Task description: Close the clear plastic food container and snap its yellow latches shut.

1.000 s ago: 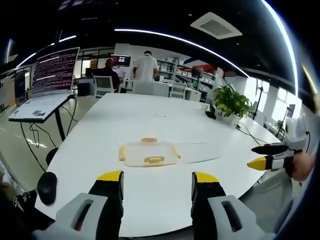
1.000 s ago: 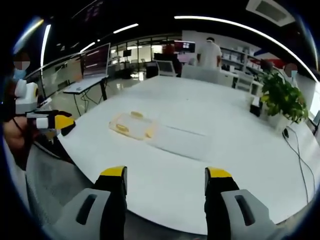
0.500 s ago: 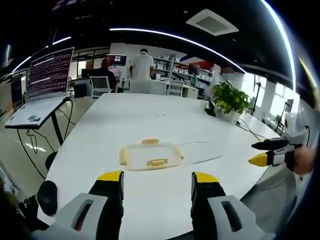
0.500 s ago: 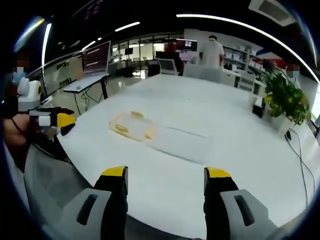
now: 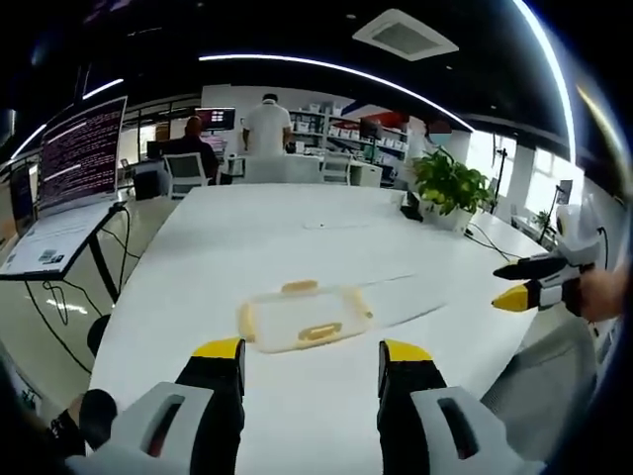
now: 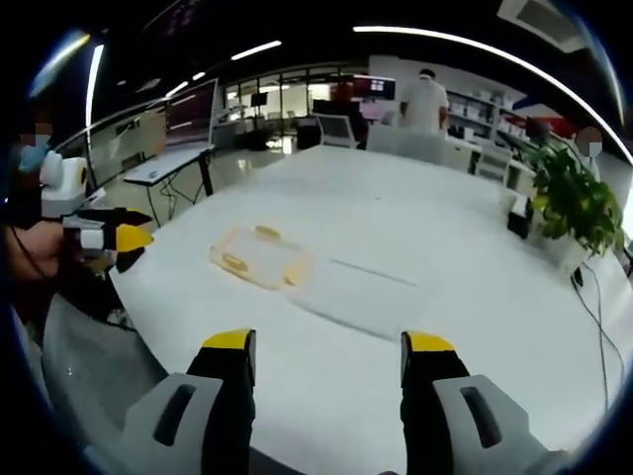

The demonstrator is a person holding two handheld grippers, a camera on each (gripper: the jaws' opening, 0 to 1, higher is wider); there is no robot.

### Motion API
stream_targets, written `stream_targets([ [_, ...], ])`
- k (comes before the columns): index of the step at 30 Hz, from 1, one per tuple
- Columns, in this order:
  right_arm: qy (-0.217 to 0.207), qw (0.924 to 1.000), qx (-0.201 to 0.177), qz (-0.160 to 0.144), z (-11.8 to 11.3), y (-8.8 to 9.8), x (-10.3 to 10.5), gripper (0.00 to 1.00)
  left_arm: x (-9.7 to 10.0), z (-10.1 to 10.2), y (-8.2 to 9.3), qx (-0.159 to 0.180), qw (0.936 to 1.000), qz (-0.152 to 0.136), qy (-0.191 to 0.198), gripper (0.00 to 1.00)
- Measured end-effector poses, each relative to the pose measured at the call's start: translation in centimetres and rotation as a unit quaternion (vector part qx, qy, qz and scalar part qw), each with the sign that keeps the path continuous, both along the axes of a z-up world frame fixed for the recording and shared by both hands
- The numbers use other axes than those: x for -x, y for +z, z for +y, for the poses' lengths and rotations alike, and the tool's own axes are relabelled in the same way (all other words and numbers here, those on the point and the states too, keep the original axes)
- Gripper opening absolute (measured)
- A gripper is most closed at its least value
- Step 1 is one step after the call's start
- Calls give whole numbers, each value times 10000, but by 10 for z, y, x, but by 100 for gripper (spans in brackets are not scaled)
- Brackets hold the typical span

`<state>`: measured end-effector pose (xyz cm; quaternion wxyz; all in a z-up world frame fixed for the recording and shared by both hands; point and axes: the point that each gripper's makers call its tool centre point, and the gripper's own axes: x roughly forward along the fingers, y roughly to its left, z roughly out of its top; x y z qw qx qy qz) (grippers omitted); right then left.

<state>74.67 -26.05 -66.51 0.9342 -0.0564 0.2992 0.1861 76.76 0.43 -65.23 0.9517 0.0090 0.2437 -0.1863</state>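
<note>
Office lights glare off a long white bench (image 5: pixel 297 237), where the container (image 5: pixel 302 317) sits near the front edge with its clear lid (image 6: pixel 361 297) lying flat beside it, unlatched. Left tongs (image 5: pixel 312 356) hover just short of it, jaws apart and empty, its long axis crosswise to them. Right tongs (image 6: pixel 321 346), also apart and empty, hang farther off, so I'd judge the left nearer.
</note>
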Motion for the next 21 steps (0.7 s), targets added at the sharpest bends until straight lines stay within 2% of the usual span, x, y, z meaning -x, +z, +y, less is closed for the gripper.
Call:
stream_targets([
  [16,363,9992,-11,157,16,-8,-25,54,-23,4,-16,-231,9990,169,-352,49],
  [20,621,9979,43,174,24,-8,-35,54,-31,4,-20,-368,9971,225,-632,49],
  [21,711,9973,43,178,26,-8,-39,54,-33,3,-22,-415,9953,277,-829,49],
])
